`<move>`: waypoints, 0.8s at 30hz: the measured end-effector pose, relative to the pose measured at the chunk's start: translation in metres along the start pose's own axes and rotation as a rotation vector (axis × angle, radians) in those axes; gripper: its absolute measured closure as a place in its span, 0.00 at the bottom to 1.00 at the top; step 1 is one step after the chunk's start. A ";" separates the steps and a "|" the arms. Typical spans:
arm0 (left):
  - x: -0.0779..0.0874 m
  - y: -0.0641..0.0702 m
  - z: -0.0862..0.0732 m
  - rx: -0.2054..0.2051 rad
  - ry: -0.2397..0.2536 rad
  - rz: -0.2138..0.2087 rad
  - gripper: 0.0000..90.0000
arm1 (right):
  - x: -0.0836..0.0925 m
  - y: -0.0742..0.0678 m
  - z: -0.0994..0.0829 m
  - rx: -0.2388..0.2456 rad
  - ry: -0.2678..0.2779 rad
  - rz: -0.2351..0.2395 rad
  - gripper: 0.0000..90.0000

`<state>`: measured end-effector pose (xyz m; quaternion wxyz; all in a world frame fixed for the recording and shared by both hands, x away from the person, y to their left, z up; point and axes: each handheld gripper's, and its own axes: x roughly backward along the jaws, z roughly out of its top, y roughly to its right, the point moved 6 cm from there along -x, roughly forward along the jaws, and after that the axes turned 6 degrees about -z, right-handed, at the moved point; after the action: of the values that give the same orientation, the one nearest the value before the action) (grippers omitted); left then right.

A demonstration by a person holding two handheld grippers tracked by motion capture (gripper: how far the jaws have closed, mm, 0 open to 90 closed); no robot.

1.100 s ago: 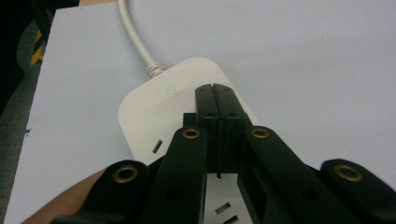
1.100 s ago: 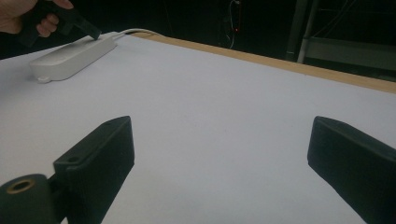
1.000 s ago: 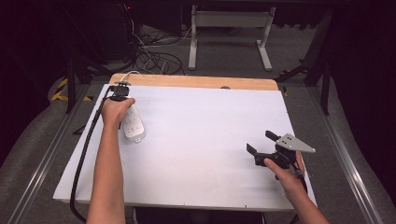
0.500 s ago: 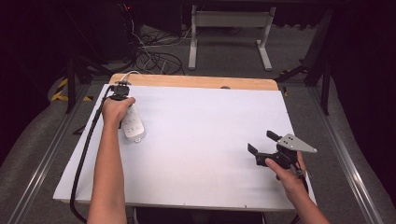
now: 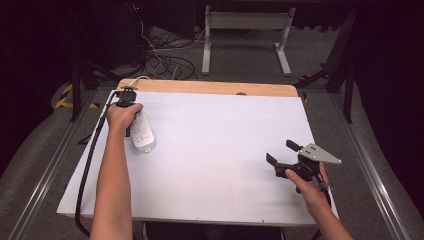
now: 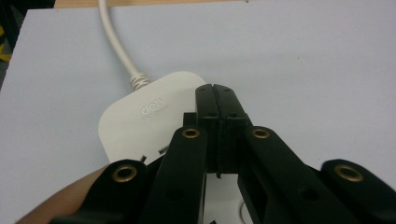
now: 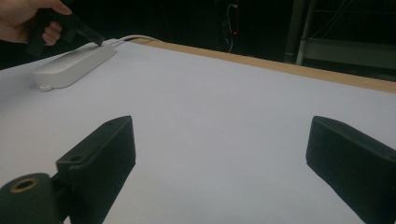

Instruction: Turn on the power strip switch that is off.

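A white power strip (image 5: 143, 134) lies near the table's left edge, and its white cord (image 6: 116, 46) runs off toward the far edge. A hand holds my left gripper (image 5: 126, 95) over the strip's cord end. Its jaws (image 6: 216, 91) are pressed together with nothing between them, tips down at the strip (image 6: 140, 121). I cannot tell whether they touch it. My right gripper (image 5: 282, 152) sits low at the table's near right, held in the other hand. Its jaws (image 7: 224, 158) stand wide apart and empty, aimed across the table at the strip (image 7: 74, 65).
The table (image 5: 220, 140) has a white top with a wooden strip along its far edge (image 5: 210, 87). A black cable (image 5: 87, 170) trails from the left gripper down the table's left side. Cables and a metal frame (image 5: 245, 30) lie on the floor beyond.
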<state>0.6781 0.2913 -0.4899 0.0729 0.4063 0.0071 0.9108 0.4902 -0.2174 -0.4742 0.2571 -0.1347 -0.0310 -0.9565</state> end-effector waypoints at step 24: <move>0.154 -0.008 -0.093 0.014 0.730 -0.046 1.00 | -0.012 -0.018 0.004 0.042 -0.003 0.021 0.11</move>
<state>0.5091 0.3246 -0.4391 0.0835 0.0548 0.0481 0.9938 0.4924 -0.1958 -0.4739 0.2697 -0.1312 -0.0499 -0.9527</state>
